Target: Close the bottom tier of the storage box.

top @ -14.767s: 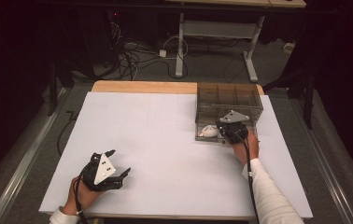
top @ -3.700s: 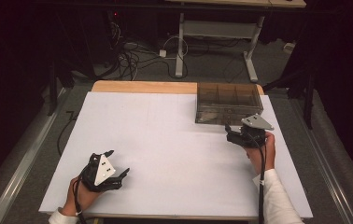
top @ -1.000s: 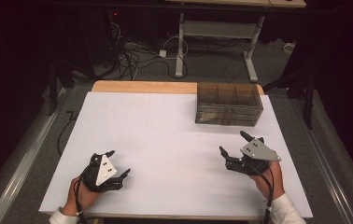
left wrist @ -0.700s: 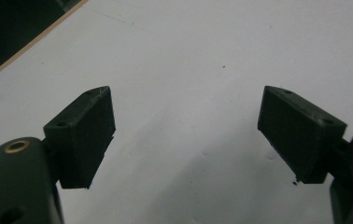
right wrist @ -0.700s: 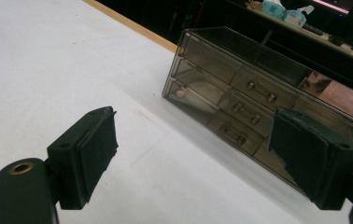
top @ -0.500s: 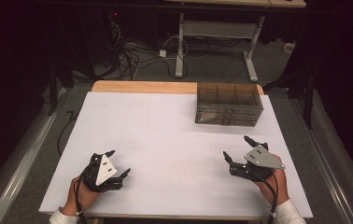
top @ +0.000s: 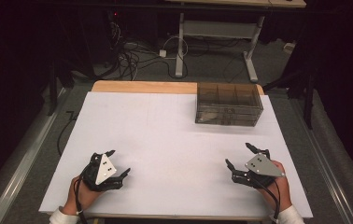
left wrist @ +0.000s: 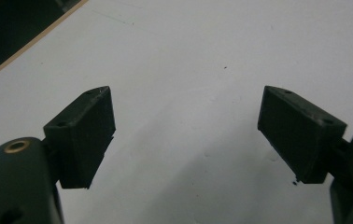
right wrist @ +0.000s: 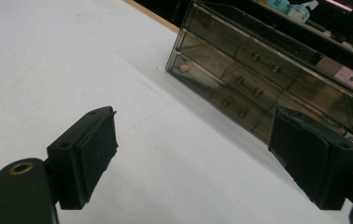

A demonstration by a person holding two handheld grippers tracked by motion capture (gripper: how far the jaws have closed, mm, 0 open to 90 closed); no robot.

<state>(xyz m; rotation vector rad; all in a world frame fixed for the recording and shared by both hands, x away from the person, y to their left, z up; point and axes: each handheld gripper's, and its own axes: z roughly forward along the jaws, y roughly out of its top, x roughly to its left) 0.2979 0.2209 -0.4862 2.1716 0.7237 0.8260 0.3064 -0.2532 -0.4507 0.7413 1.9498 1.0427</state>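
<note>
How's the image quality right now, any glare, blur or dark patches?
High view: table evenly lit, surroundings nearly black. Left gripper view: fingers soft, casting faint shadows. Right gripper view: drawer box sharp, reflections on its clear fronts, near fingers blurred.

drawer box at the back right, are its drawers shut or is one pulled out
Shut. On the clear drawer box, every drawer front sits flush in the right gripper view, knobs in line, none sticking out. The high view shows a flat front too.

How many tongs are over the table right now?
2. The left tongs are open at the table's near left corner; the right tongs are open at its near right, apart from the drawer box at the far right.
</note>
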